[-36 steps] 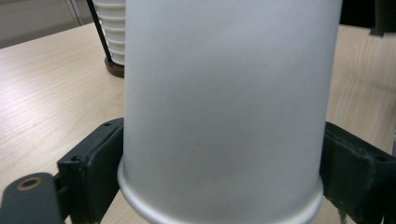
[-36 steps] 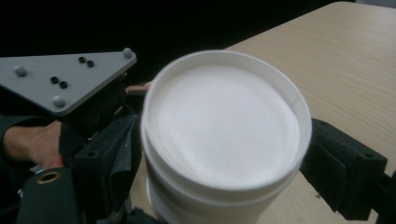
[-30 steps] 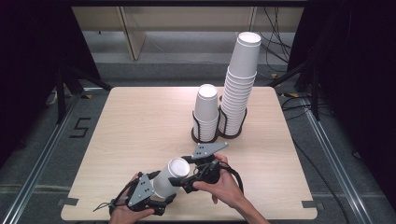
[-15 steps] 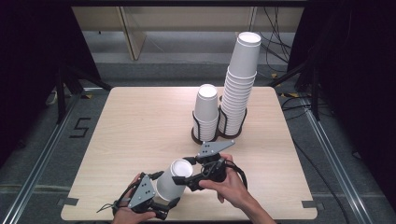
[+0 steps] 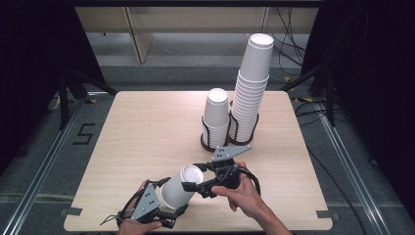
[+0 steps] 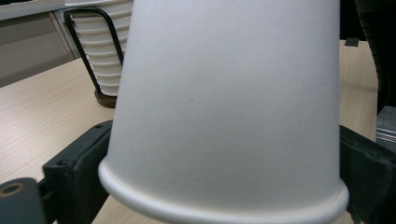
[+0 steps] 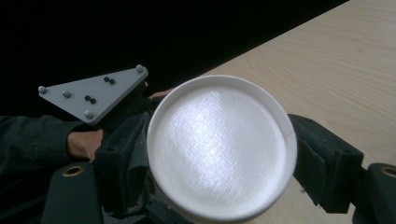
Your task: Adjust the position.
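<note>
Wooden table (image 5: 147, 122) carried two cup stacks (image 5: 244, 105) at 1 o'clock, while the white paper cup (image 5: 180, 188) lay tilted at 6 o'clock, clasped between left gripper (image 5: 169, 208) jaws that had just been closing, right gripper (image 5: 192, 187) clamping its base.

A square table (image 5: 147, 132) with a pale wooden top and rounded corners stands on a grey floor (image 5: 63, 161) crossed by metal rails. Directly on the table, toward its far right part, sits a dark double wire cup holder (image 5: 218, 143) on a round base. The holder's left ring keeps a short stack of white paper cups (image 5: 216, 115); just beside that, its right ring keeps a tall stack of white paper cups (image 5: 250, 93).
</note>
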Demonstrator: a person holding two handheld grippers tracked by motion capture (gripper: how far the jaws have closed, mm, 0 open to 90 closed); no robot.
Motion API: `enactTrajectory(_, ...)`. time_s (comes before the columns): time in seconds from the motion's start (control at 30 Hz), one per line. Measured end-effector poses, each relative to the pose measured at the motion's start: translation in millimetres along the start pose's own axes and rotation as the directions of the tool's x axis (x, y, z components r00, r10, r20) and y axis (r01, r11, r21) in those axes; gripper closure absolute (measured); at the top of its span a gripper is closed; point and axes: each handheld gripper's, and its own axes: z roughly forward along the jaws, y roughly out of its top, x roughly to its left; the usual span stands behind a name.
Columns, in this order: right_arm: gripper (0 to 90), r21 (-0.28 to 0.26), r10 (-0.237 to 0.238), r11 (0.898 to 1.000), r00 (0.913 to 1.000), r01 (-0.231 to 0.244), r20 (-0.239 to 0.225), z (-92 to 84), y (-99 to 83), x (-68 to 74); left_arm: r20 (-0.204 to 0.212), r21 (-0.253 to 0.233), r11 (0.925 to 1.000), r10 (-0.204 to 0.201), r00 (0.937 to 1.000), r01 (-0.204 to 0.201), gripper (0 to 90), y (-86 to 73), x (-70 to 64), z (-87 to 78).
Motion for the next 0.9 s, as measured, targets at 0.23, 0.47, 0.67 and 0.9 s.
enactTrajectory(0.23,25.7,0.01,0.013,1.0,0.9999,-0.013,-0.005,1.7,-3.5,-6.0,0.015,0.03,0.9995,-0.003,0.9999,0.002,8.5,-1.2,2.2,0.4)
enactTrajectory(0.47,26.3,0.01,0.017,1.0,0.9997,-0.017,-0.016,-0.8,-3.4,-6.8,0.006,0.001,1.0,0.009,0.9999,-0.009,3.9,-1.9,-0.7,1.7)
enactTrajectory(0.67,26.4,0.019,0.027,0.999,0.9996,-0.027,-0.003,-0.5,-3.7,-6.1,-0.036,0.009,0.9992,0.04,0.9986,-0.039,2.8,-3.0,-3.0,2.5)
enactTrajectory(0.9,26.4,0.014,0.036,0.999,0.9993,-0.036,-0.008,0.6,-4.3,-8.0,-0.033,0.015,0.9993,0.034,0.9989,-0.033,5.1,-1.7,-1.2,0.2)
